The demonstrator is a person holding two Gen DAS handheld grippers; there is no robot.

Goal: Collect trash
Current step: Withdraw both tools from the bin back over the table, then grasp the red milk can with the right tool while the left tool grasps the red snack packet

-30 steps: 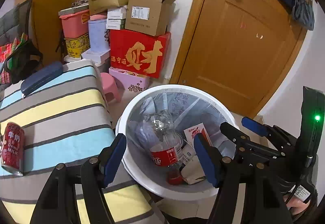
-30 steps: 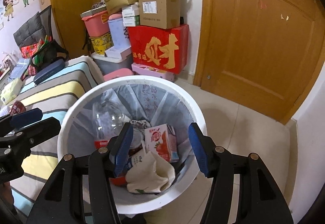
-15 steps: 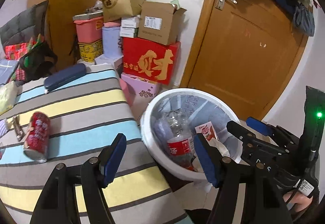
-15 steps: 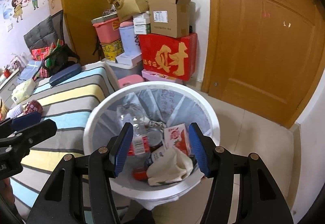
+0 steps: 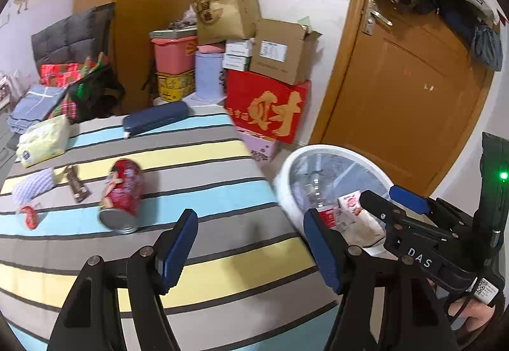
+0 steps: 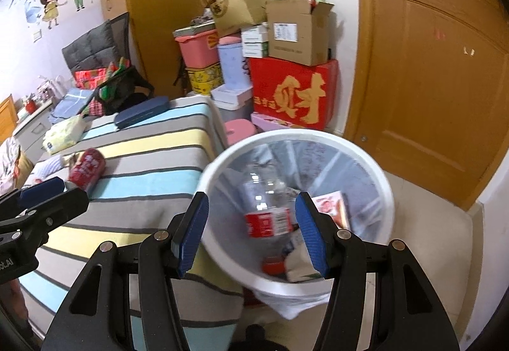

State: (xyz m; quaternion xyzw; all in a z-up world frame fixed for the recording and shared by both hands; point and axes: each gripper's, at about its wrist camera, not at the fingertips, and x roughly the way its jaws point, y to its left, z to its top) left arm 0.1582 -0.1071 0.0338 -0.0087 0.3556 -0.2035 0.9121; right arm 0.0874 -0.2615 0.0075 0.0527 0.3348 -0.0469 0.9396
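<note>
Grippers both empty: left gripper (image 5: 249,250) has jaws apart with only striped bedcover (image 5: 197,274) between them, right gripper (image 6: 251,231) likewise spread, hanging over the white bin (image 6: 378,179). Bin stands on the floor tight against the bed corner, presumably so trash goes straight in; it already holds a clear bottle (image 6: 267,207), a small carton (image 6: 331,207) and crumpled paper. Remaining trash is on the bed: red can (image 5: 122,193) on its side, brown wrapper (image 5: 76,184) just beside it, small red scrap (image 5: 29,216) and white foam sleeve (image 5: 31,185) further left. Left gripper points toward the can, so I judge that's the next pick. Round can on soft fabric may roll when nudged.
</note>
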